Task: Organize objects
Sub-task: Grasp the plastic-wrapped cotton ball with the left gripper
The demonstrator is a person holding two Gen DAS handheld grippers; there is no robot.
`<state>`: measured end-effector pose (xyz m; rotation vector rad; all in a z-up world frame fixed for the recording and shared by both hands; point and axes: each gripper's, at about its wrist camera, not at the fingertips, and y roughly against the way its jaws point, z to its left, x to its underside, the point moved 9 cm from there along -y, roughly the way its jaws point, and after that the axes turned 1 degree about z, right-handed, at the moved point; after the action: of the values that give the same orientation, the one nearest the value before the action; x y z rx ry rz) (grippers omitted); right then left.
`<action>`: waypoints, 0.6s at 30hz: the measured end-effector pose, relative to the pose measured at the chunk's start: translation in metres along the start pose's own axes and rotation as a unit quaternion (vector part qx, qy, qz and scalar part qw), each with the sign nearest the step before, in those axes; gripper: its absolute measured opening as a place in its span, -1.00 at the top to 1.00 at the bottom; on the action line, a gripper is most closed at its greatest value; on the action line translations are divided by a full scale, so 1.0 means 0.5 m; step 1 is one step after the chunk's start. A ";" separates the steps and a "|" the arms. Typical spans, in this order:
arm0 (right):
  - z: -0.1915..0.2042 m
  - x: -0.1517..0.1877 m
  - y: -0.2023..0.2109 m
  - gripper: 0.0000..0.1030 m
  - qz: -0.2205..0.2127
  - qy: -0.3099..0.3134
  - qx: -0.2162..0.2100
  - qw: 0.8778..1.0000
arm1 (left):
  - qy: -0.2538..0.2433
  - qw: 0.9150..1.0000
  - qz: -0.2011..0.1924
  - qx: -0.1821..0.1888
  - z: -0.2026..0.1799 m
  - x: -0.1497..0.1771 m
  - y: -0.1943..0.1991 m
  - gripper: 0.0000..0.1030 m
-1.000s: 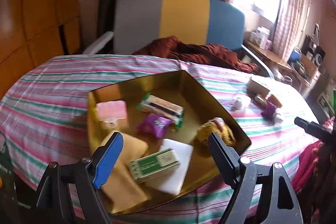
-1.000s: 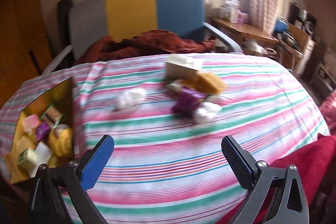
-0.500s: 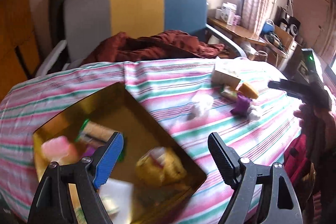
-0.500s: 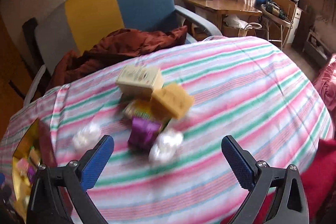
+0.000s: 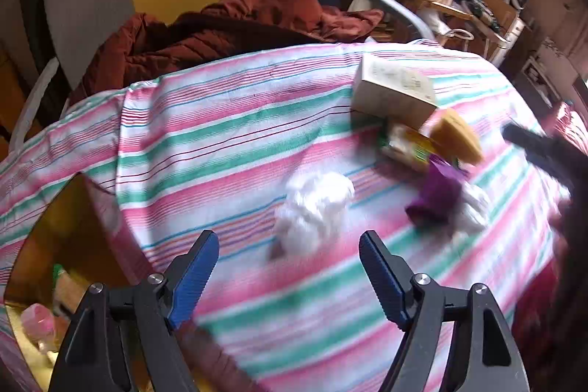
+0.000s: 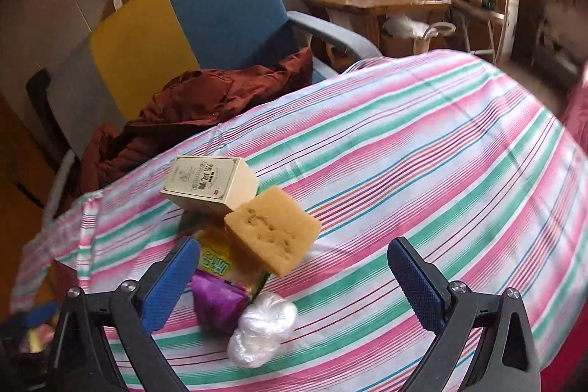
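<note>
The left gripper (image 5: 288, 276), jaws closing yet empty, is lining up on the white plastic wad (image 5: 312, 208) mid-frame, likely bound for the gold tray (image 5: 73, 226), while the right gripper (image 6: 294, 276) is hovering wide-jawed over the sponge (image 6: 272, 230).

On the striped cloth, two white plastic wads are counted (image 5: 314, 208) (image 6: 262, 329), the second at 3 o'clock of the first. One cream box (image 6: 209, 182), one yellow sponge (image 6: 272, 237), one purple packet (image 6: 218, 298) and one green-yellow packet (image 6: 217, 258) are counted.
</note>
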<state>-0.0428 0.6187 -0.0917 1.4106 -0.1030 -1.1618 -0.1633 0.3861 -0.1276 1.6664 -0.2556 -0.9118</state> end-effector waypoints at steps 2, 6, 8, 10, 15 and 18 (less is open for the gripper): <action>0.002 0.014 -0.017 -0.99 0.021 0.000 -0.007 1.000 | -0.003 1.000 0.010 -0.014 -0.005 -0.011 -0.024 -0.54; 0.009 0.029 -0.035 -0.99 0.043 0.004 -0.018 0.999 | -0.025 0.999 0.037 -0.024 -0.021 -0.029 -0.086 -0.52; 0.009 0.029 -0.039 -0.99 0.048 0.003 -0.022 0.999 | -0.027 0.997 0.063 -0.018 -0.023 -0.021 -0.121 -0.14; 0.011 0.027 -0.037 -0.99 0.045 0.008 -0.022 0.999 | -0.032 0.998 0.057 -0.020 -0.028 -0.020 -0.126 0.08; 0.050 0.026 -0.035 -0.99 0.064 0.044 -0.043 0.996 | -0.052 0.999 0.010 0.009 -0.053 -0.021 -0.057 0.35; 0.104 0.003 -0.037 -0.99 0.060 0.120 -0.043 0.990 | -0.034 0.999 -0.026 0.027 -0.045 -0.013 0.006 0.35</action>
<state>-0.0869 0.5859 -0.0941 1.4374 0.0322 -0.8809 -0.1515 0.4057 -0.1211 1.7007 -0.2867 -1.0094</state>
